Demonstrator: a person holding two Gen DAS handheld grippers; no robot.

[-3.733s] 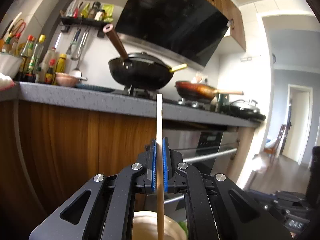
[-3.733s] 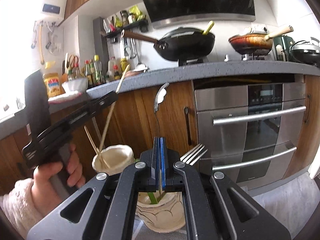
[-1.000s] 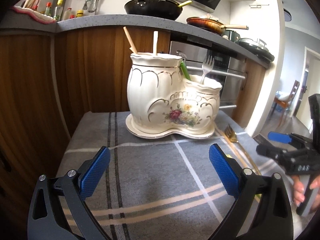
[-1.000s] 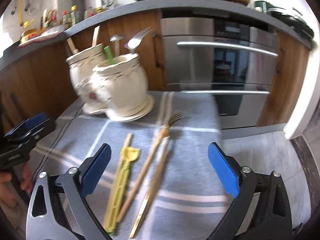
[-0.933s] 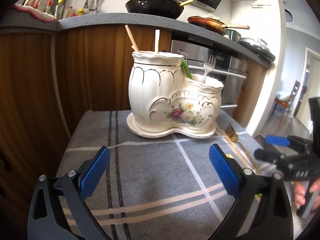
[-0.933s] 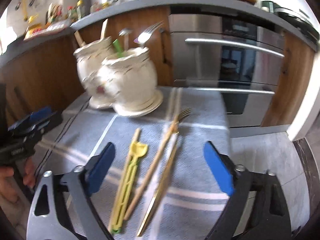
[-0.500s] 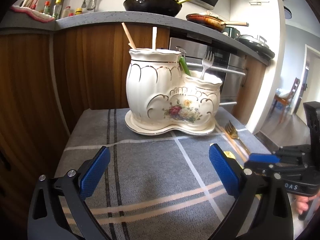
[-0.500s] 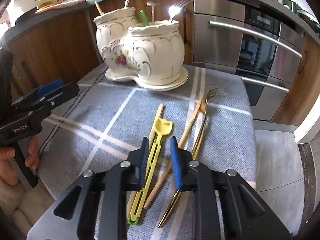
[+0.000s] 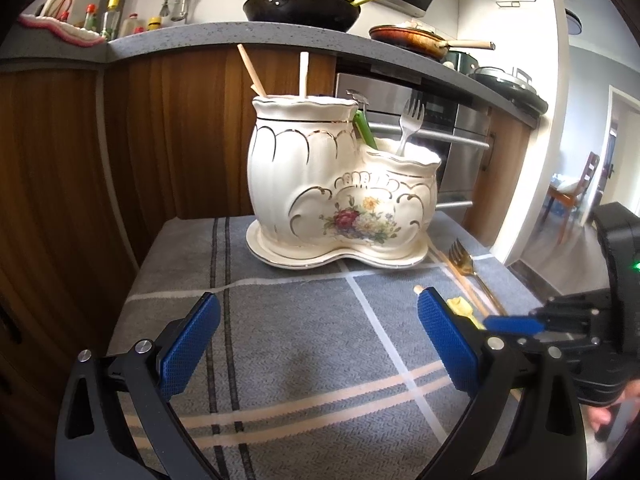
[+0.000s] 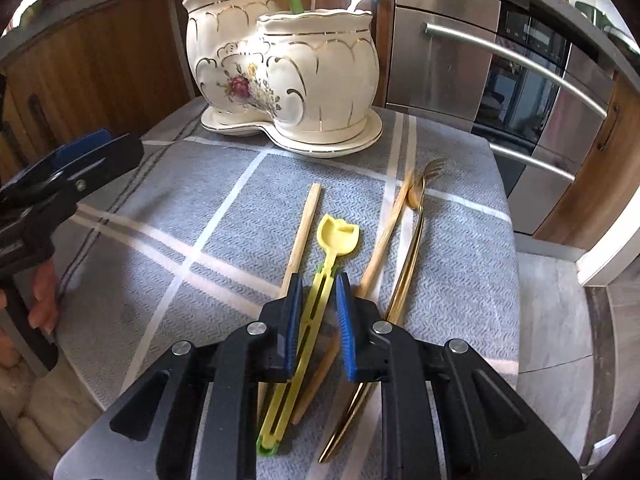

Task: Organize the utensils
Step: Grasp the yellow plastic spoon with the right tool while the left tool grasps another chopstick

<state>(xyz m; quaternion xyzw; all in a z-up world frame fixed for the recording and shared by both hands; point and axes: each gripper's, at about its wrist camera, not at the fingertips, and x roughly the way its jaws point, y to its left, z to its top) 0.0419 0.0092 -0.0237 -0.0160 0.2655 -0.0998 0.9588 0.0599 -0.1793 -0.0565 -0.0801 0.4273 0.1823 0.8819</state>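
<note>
A cream two-pot ceramic utensil holder (image 9: 340, 192) (image 10: 288, 64) stands on a grey striped cloth and holds chopsticks, a green handle, a spoon and a fork. On the cloth lie a yellow spoon (image 10: 316, 276), two wooden chopsticks (image 10: 302, 236) and a gold fork (image 10: 412, 248). My right gripper (image 10: 316, 304) is low over the cloth, its narrowly open jaws straddling the yellow spoon's handle without clamping it. My left gripper (image 9: 316, 332) is wide open and empty above the cloth's near left part.
Wooden cabinets (image 9: 60, 152) stand behind and to the left of the small table. A steel oven front (image 10: 500, 80) with bar handles is behind on the right. The cloth's right edge (image 10: 512, 280) drops to a tiled floor.
Both grippers released their utensils into the holder and pulled back. My right gripper has dropped to the cloth and narrowed its jaws around the yellow spoon. My left gripper stays open.
</note>
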